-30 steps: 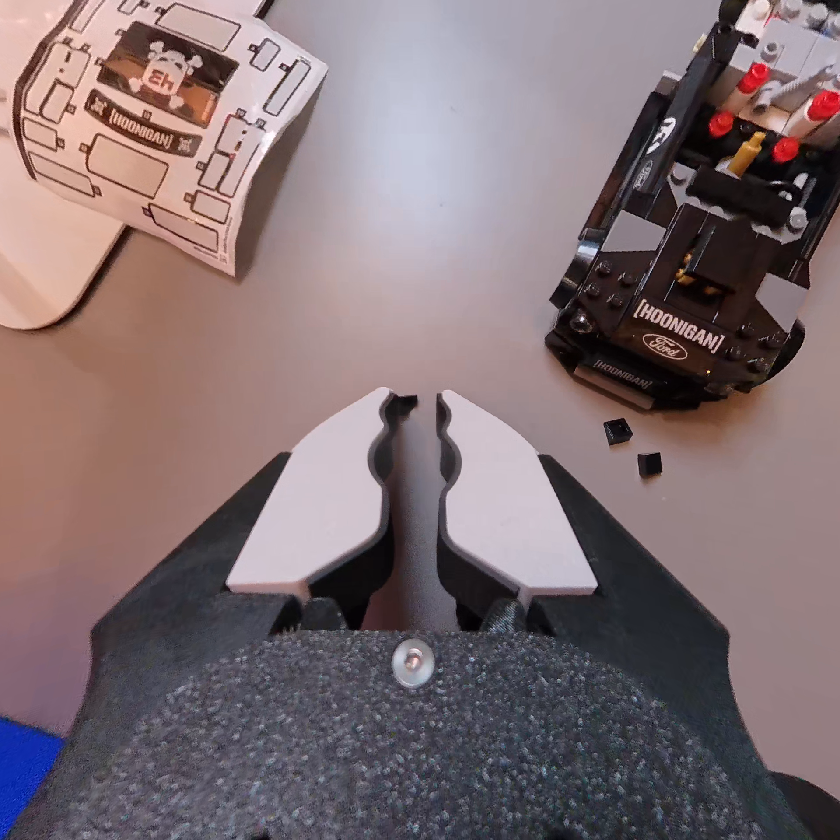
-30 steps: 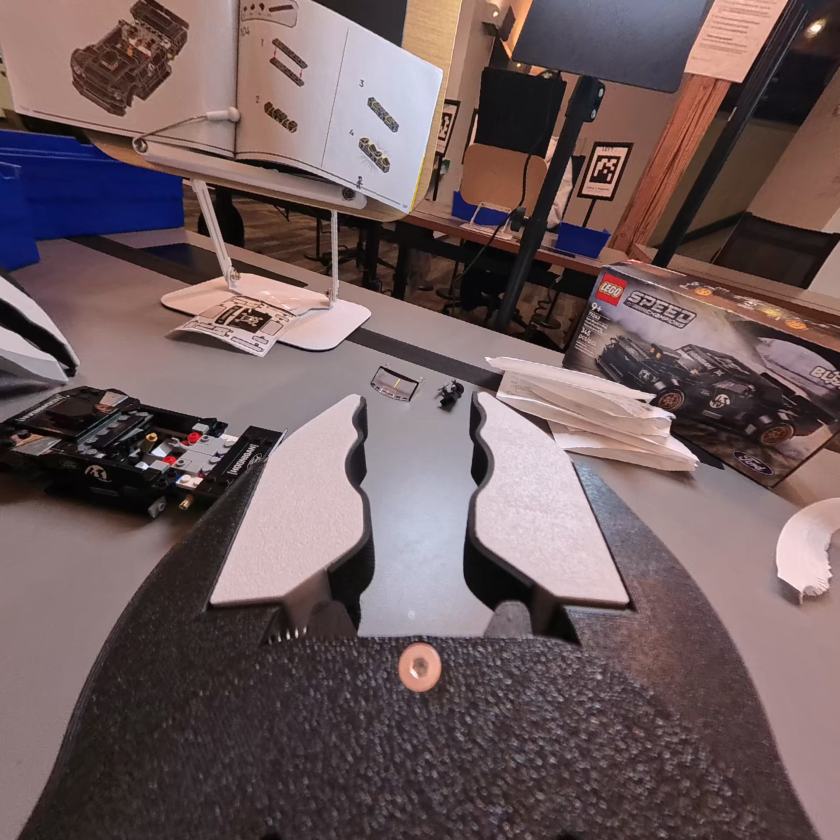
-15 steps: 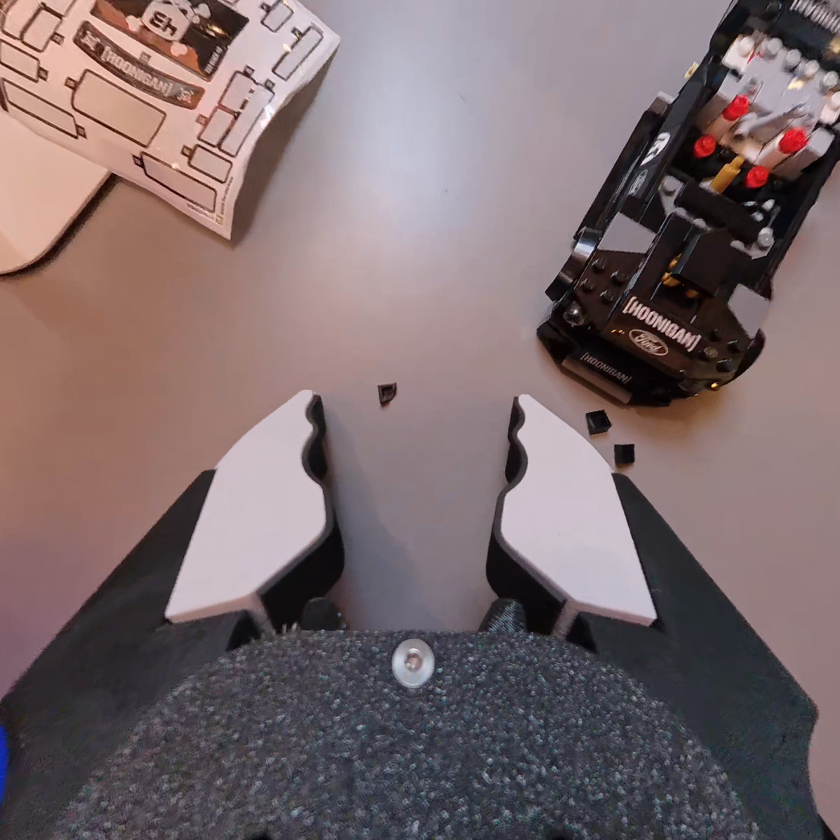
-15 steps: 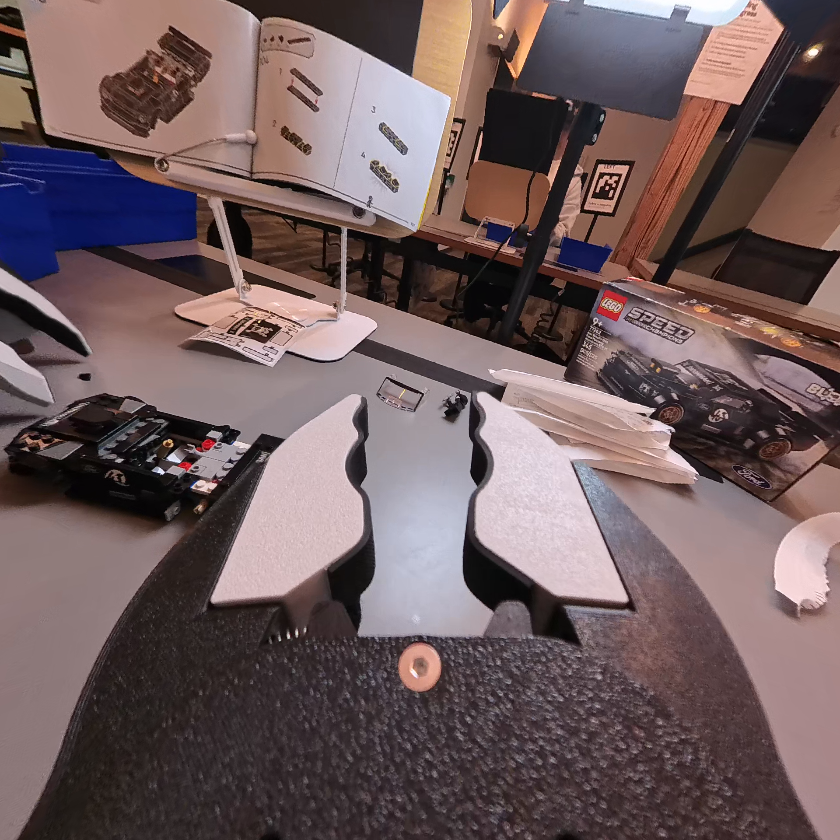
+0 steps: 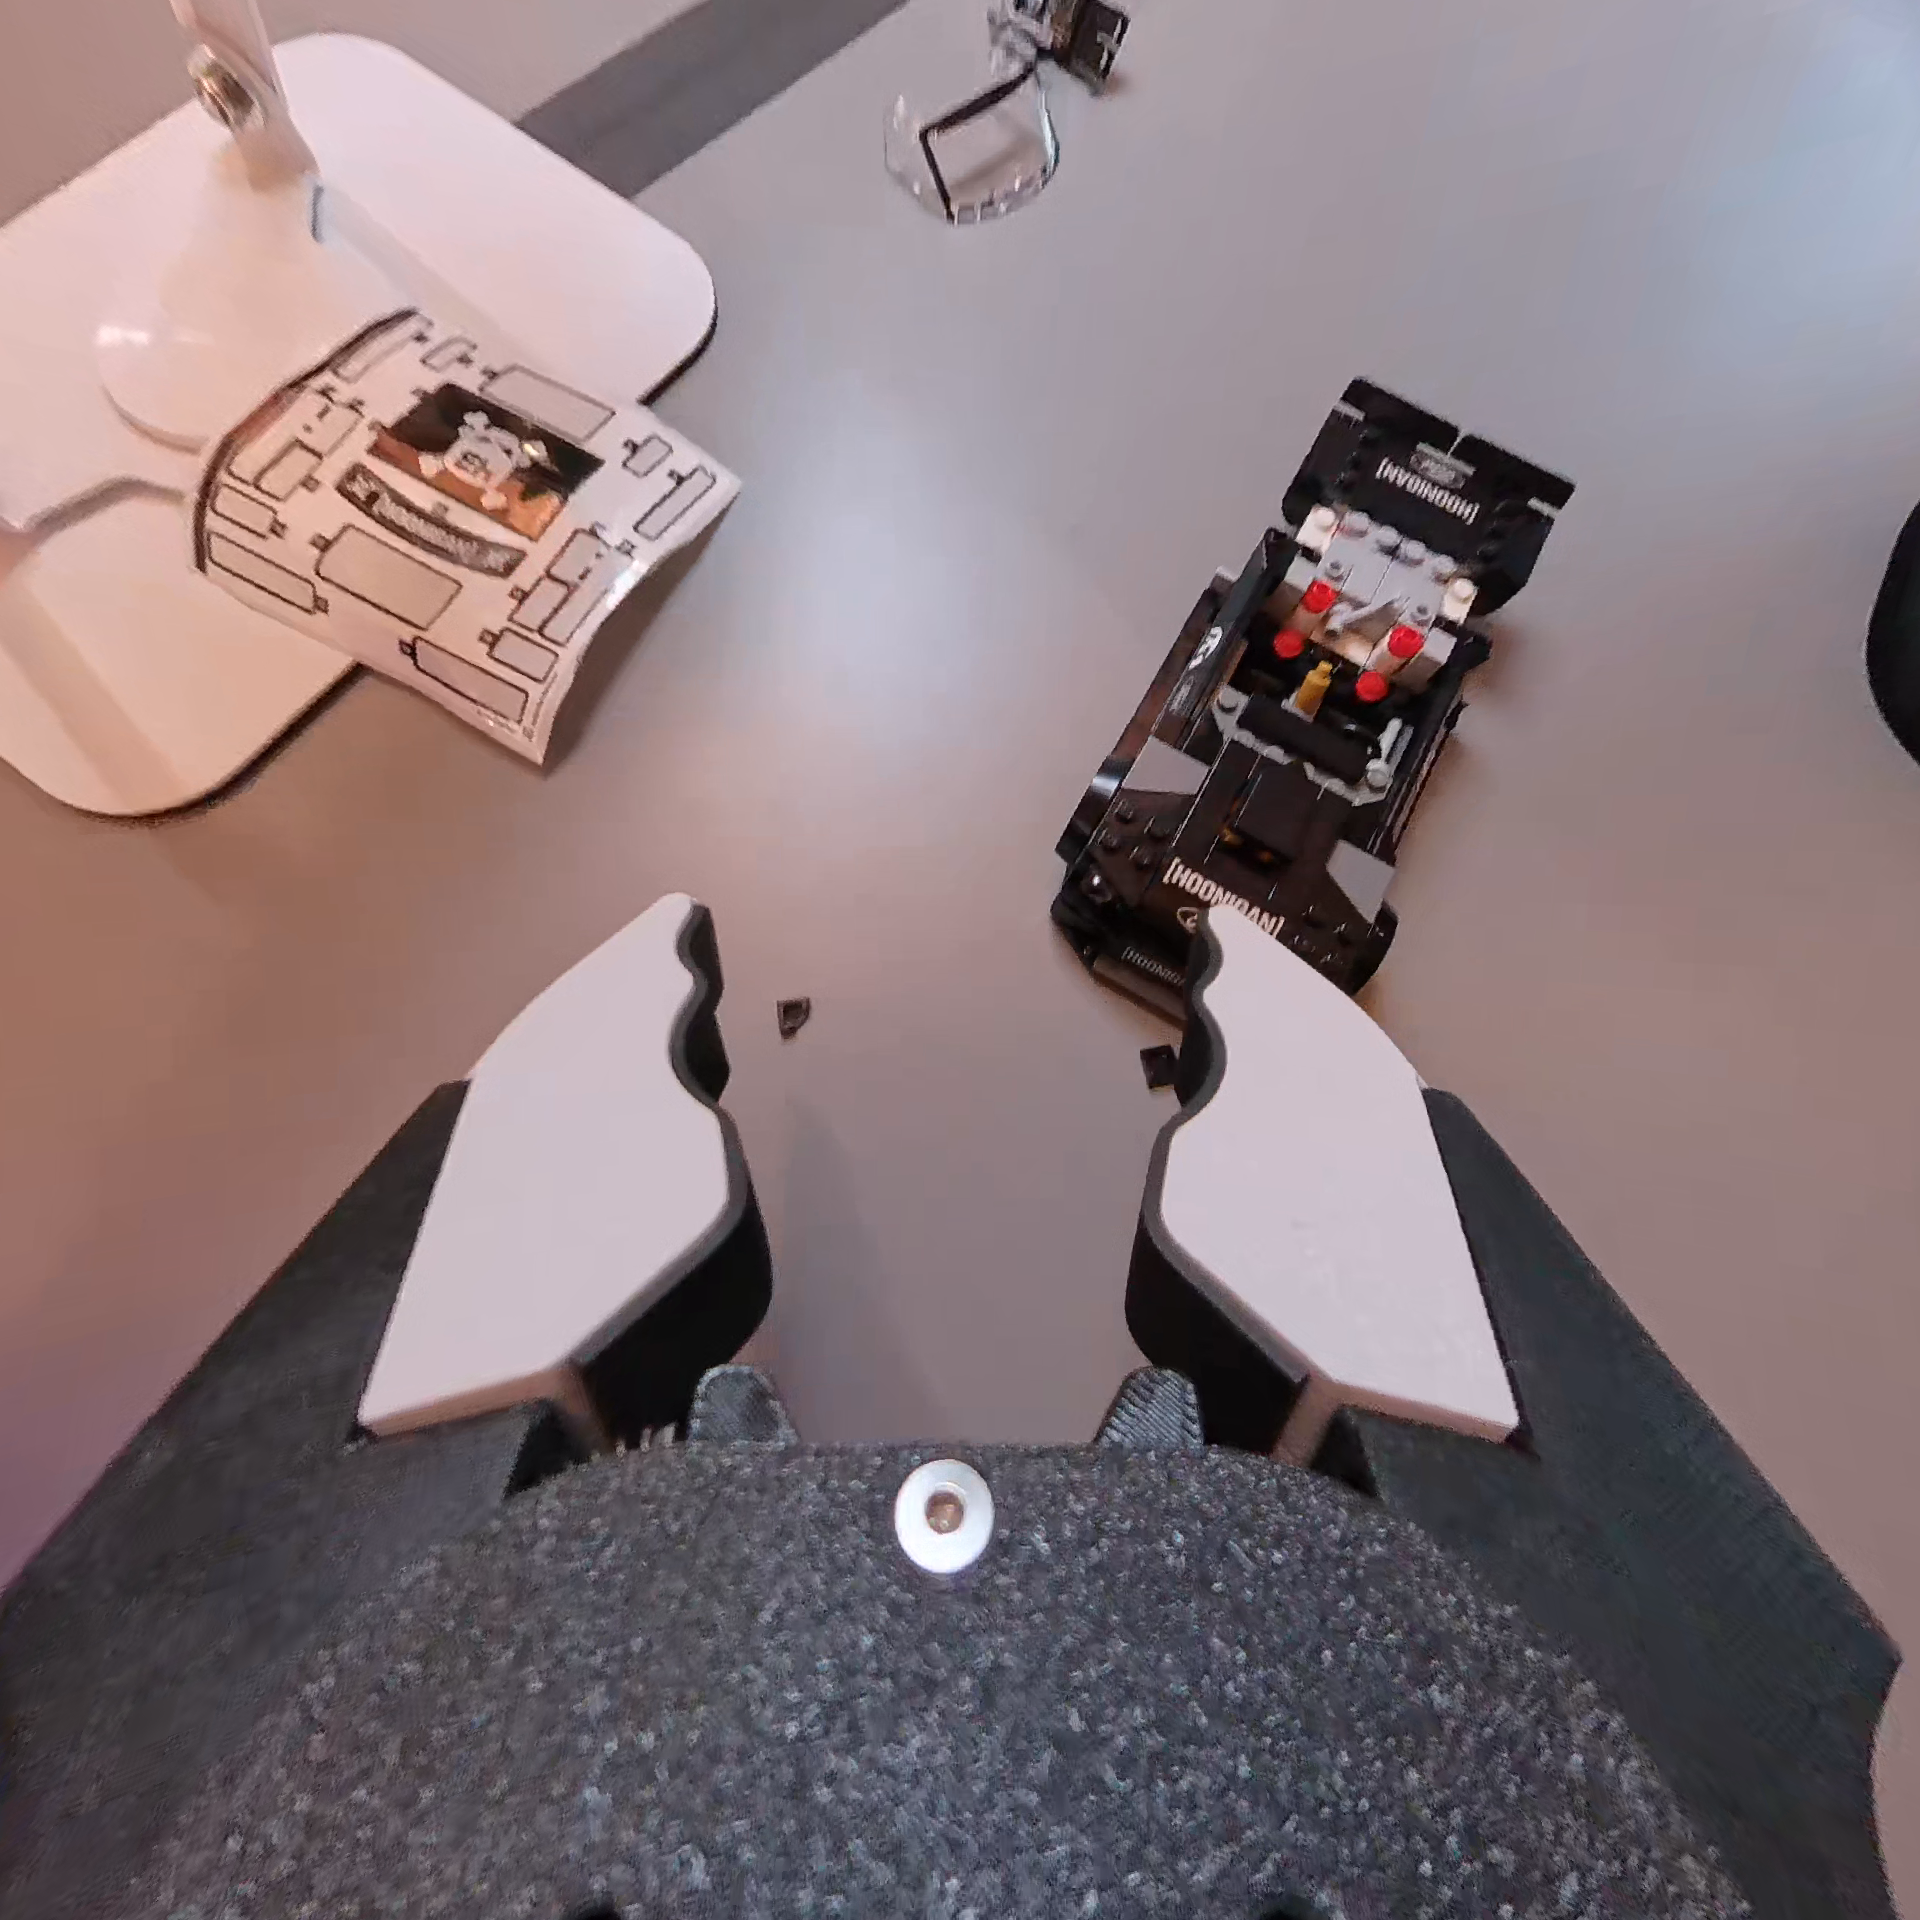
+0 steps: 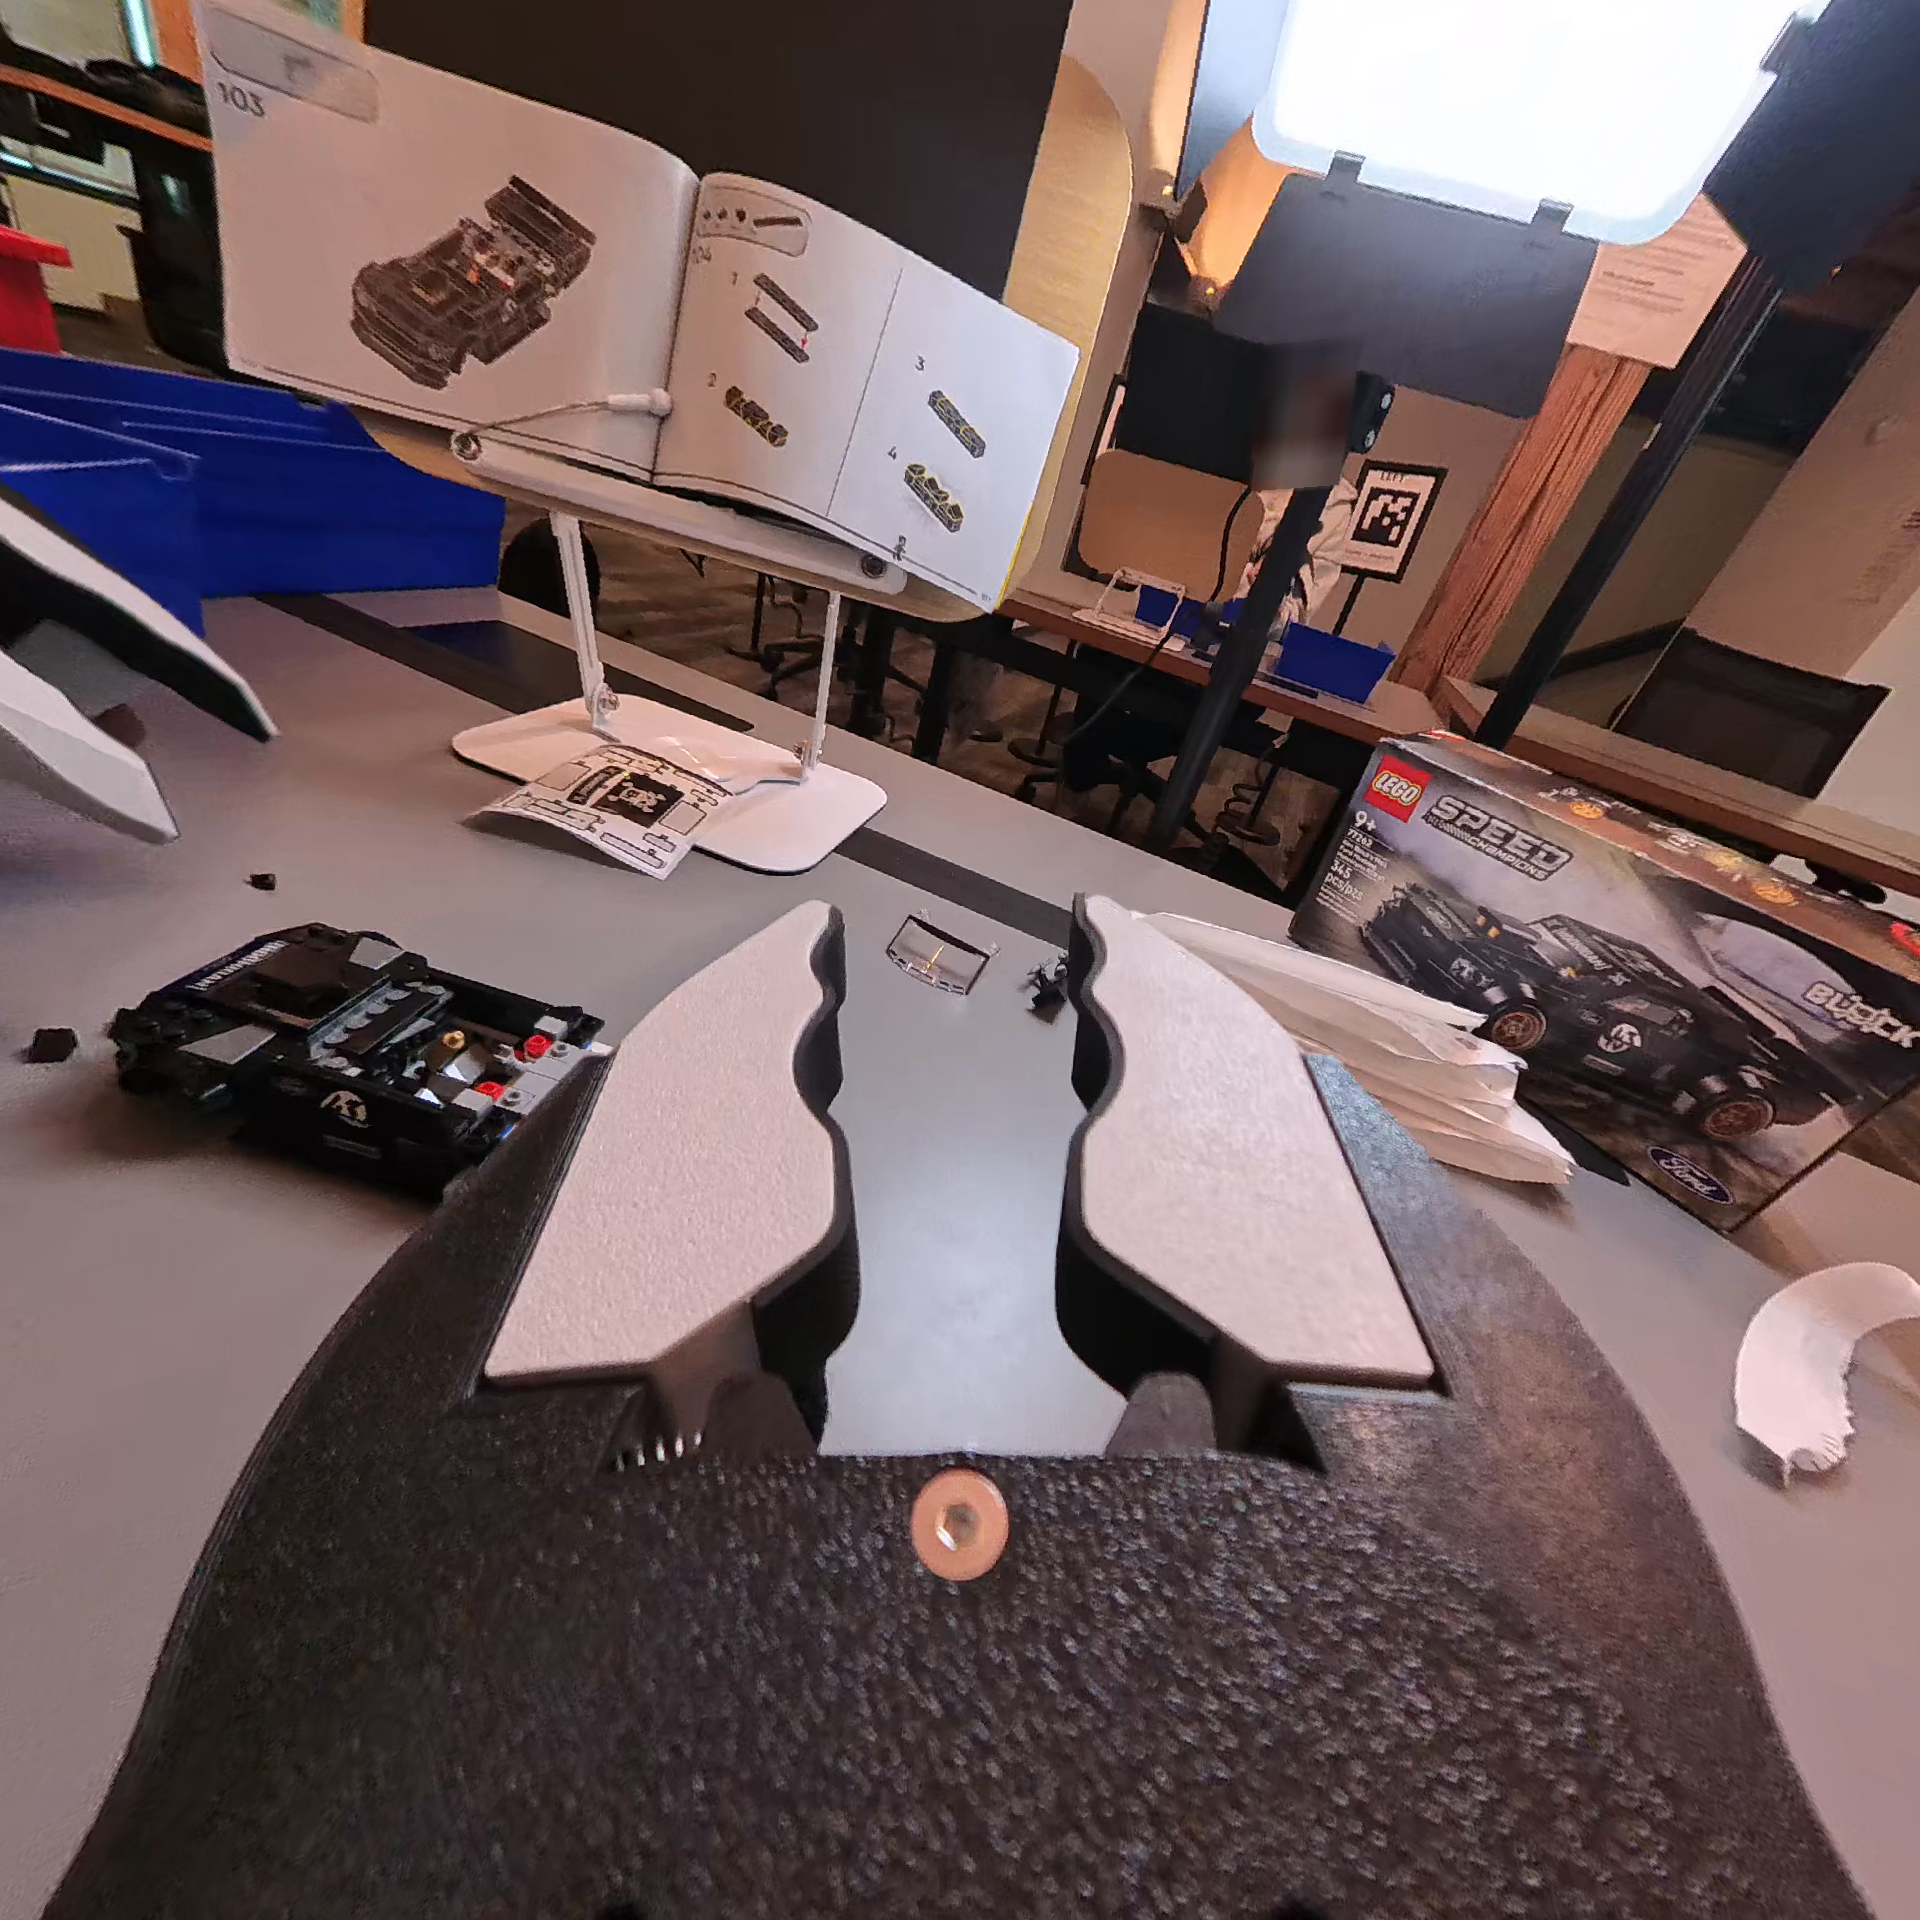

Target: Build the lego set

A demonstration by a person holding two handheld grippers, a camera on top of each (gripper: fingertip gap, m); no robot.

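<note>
The partly built black Lego car (image 5: pixel 1320 707) sits on the grey table, right of centre in the left wrist view. My left gripper (image 5: pixel 956 956) is open and empty above the table, just short of the car's front end. A tiny black piece (image 5: pixel 792 1016) lies on the table between its fingers, near the left one. Another small black piece (image 5: pixel 1158 1068) lies by the right finger. My right gripper (image 6: pixel 956 925) is open and empty, with the car (image 6: pixel 343 1039) to its left. A clear windscreen piece (image 6: pixel 935 951) and a small black part (image 6: pixel 1047 982) lie beyond its tips.
The instruction booklet (image 6: pixel 623 312) rests on a white stand (image 5: pixel 312 312) with a sticker sheet (image 5: pixel 457 520) against its base. The set's box (image 6: pixel 1621 956), white paper bags (image 6: pixel 1351 1039) and a torn white scrap (image 6: pixel 1808 1361) lie to the right. Blue bins (image 6: pixel 208 468) stand at the back left.
My left gripper opened and let go of the tiny black piece, which now lies on the table, then drew up and back. The right gripper stayed open and tilted upward a little.
</note>
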